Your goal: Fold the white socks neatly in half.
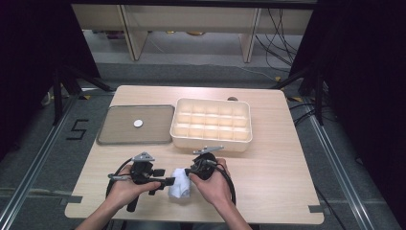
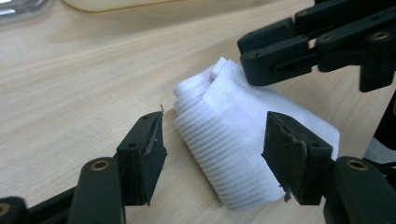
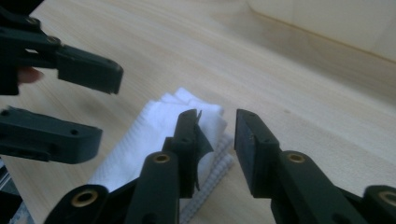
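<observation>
Left gripper (image 2: 210, 156) open, jaws wide, straddling the ribbed end of the sock (image 2: 243, 135) with no pad contact. Right gripper (image 3: 217, 144) also open, gap narrower, its left jaw in front of the sock's edge, nothing pinched. Sock is white, folded, flat on the table (image 1: 268, 182) near the front edge, between both grippers, well short of the box (image 1: 211, 123) and tray (image 1: 136, 125). Risks, my read: the fold is loose, so a one-layer pinch could unroll it; the jaws sit close together, so closing both could clash or drag the sock sideways.
</observation>
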`<action>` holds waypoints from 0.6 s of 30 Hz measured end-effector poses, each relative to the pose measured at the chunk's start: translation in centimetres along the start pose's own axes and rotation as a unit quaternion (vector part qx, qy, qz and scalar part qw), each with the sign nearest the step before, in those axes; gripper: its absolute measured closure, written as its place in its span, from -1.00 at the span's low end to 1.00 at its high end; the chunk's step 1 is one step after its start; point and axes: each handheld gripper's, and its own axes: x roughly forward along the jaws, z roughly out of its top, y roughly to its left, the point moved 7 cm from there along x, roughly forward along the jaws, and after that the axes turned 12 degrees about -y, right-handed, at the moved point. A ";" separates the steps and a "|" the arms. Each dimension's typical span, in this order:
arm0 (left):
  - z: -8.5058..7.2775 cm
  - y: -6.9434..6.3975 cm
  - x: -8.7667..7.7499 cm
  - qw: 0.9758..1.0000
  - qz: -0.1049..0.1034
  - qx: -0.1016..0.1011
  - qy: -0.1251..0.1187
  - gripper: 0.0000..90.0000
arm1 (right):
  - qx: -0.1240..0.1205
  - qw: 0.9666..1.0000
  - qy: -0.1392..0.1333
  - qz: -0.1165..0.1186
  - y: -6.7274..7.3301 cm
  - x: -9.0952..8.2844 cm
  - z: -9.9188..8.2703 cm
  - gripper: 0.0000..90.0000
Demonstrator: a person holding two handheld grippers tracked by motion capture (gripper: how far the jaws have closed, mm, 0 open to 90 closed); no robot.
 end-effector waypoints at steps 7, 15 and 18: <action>-0.2 -0.2 0.4 0.999 -0.009 -0.034 0.011 -0.21 | 0.018 1.000 -0.024 -0.009 -0.4 -2.0 0.7 0.35; -0.4 -0.4 0.9 0.999 -0.016 -0.047 0.018 -0.24 | 0.021 0.999 -0.042 -0.005 -1.7 -2.9 0.0 0.31; -0.6 -0.4 1.4 0.998 -0.018 -0.054 0.024 -0.24 | 0.030 0.999 -0.039 -0.001 -2.3 -3.3 -0.4 0.31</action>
